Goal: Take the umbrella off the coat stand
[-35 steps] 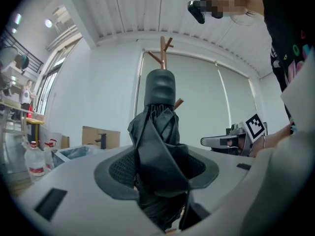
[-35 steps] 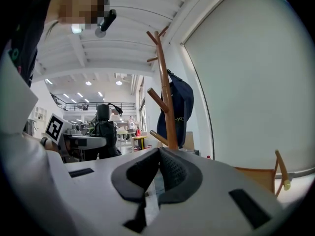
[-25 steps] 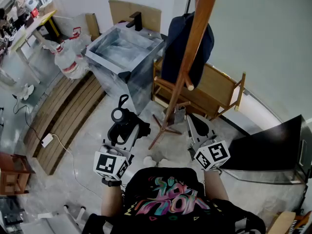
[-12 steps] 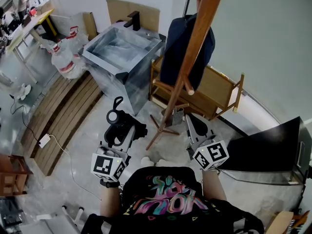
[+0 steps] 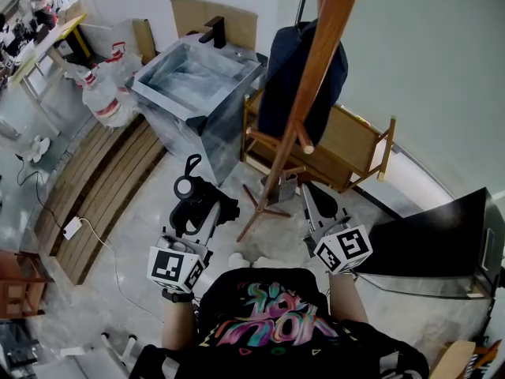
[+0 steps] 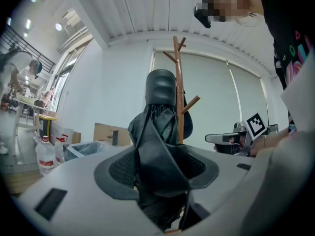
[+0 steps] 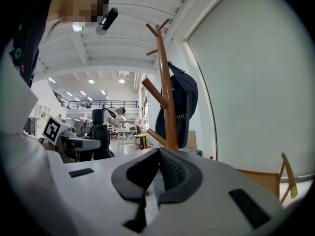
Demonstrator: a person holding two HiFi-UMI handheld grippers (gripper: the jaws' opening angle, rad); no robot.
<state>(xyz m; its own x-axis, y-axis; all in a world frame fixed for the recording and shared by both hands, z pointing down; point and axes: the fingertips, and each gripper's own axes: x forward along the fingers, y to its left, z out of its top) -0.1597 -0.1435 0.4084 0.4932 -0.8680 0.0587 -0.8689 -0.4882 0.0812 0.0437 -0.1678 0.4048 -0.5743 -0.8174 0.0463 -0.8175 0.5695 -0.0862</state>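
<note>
My left gripper (image 5: 201, 215) is shut on a folded black umbrella (image 5: 196, 200), which stands upright between the jaws, its handle and wrist loop on top. In the left gripper view the umbrella (image 6: 160, 146) fills the gap of that gripper (image 6: 157, 181), clear of the stand. The wooden coat stand (image 5: 309, 93) rises just right of it, with a navy jacket (image 5: 278, 77) hung on a peg. My right gripper (image 5: 309, 197) is level beside the stand's base, jaws closed on nothing; in its own view the right gripper (image 7: 156, 171) points at the coat stand (image 7: 167, 107).
A steel sink unit (image 5: 197, 77) stands behind the left gripper, a wooden chair (image 5: 347, 144) behind the stand. Water bottles (image 5: 106, 93) and slatted boards (image 5: 102, 188) lie to the left, a black panel (image 5: 442, 235) to the right. A cable (image 5: 76, 227) crosses the floor.
</note>
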